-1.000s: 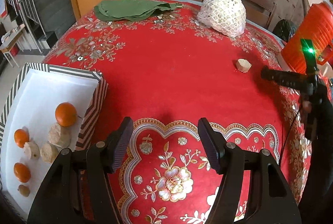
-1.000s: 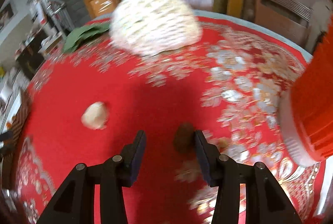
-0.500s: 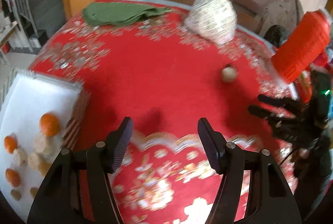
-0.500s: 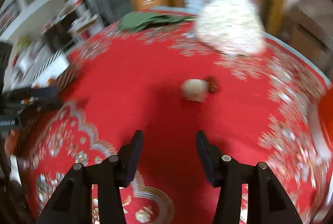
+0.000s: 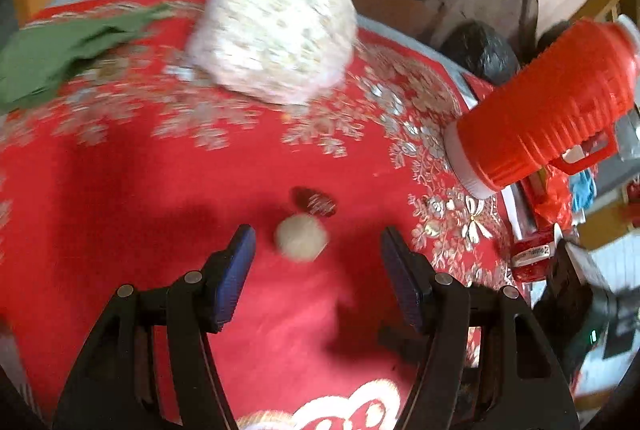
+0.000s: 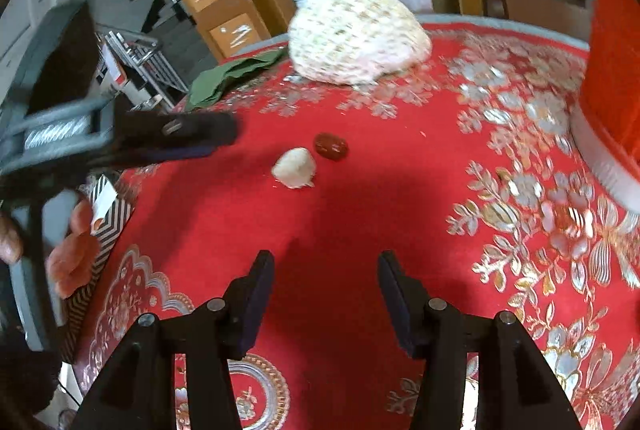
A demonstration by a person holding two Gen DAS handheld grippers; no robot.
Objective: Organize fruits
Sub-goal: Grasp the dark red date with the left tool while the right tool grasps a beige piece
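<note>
A pale peeled fruit piece lies on the red tablecloth, and a small dark red fruit touches its far side. My left gripper is open, and the pale piece sits low between its fingertips with no pad on it. In the right wrist view the same pale piece and dark red fruit lie well ahead of my right gripper, which is open and holds nothing. The left gripper reaches in there from the left, a hand behind it.
A white net bag and a green cloth lie at the back of the table. A red thermos stands on the right near the edge. A corner of the striped box shows at the left.
The left gripper swung right, away from the striped box, up to the pale piece. The right gripper drew back from the dark red fruit, which now lies beside the pale piece.
</note>
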